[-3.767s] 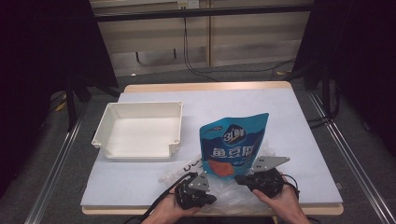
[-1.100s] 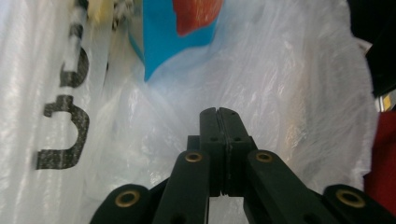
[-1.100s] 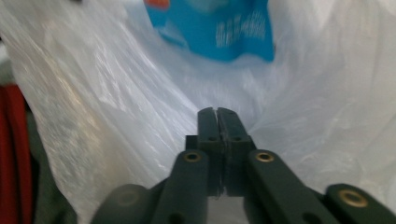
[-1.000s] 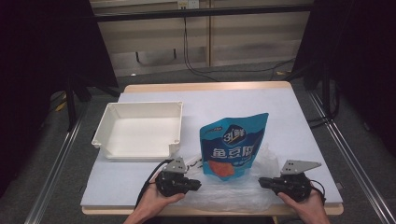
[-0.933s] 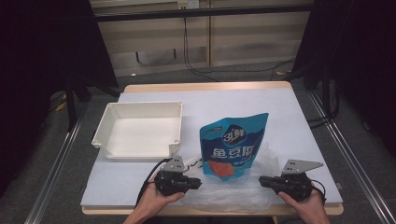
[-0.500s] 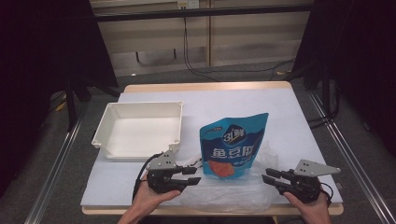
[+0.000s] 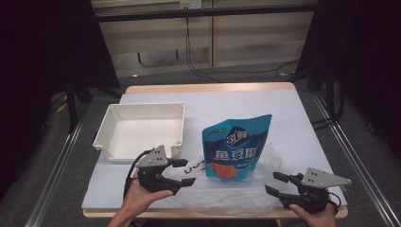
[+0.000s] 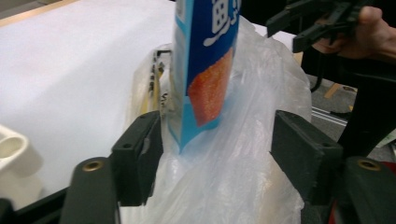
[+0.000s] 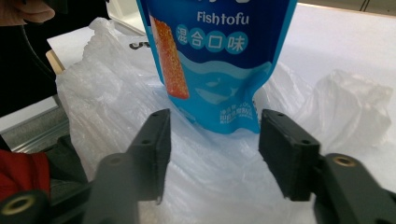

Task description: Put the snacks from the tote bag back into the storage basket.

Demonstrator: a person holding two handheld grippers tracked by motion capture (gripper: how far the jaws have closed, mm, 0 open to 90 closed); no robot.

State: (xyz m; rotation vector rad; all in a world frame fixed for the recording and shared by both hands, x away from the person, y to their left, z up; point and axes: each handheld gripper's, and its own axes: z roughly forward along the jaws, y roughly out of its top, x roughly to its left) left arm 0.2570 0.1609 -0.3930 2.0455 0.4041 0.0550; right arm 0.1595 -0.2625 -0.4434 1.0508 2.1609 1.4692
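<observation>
A blue fish tofu pouch (image 7: 236,144) stands upright on a crumpled clear plastic bag (image 7: 227,196) near the table's front edge. My left gripper (image 7: 182,172) hovers at the bag's left end. Its jaws have just been opening and stand open, with loose bag film (image 8: 233,182) between them and the pouch (image 8: 205,60) just beyond. My right gripper (image 7: 276,183) sits at the bag's right end. Its jaws have also just been opening, and stand open around the bag (image 9: 116,107) below the pouch (image 9: 215,56). Neither pair of pads presses on the film.
A white empty tray (image 7: 139,130) sits on the table's left half, just behind my left gripper. The white table top (image 7: 283,113) ends close in front of both hands. Dark floor, metal rails and cables surround the table.
Both grippers' jaws have opened off the bag's ends. My left hand has risen a little, and my right hand has drawn slightly outward to the right. The pouch stays upright in place.
</observation>
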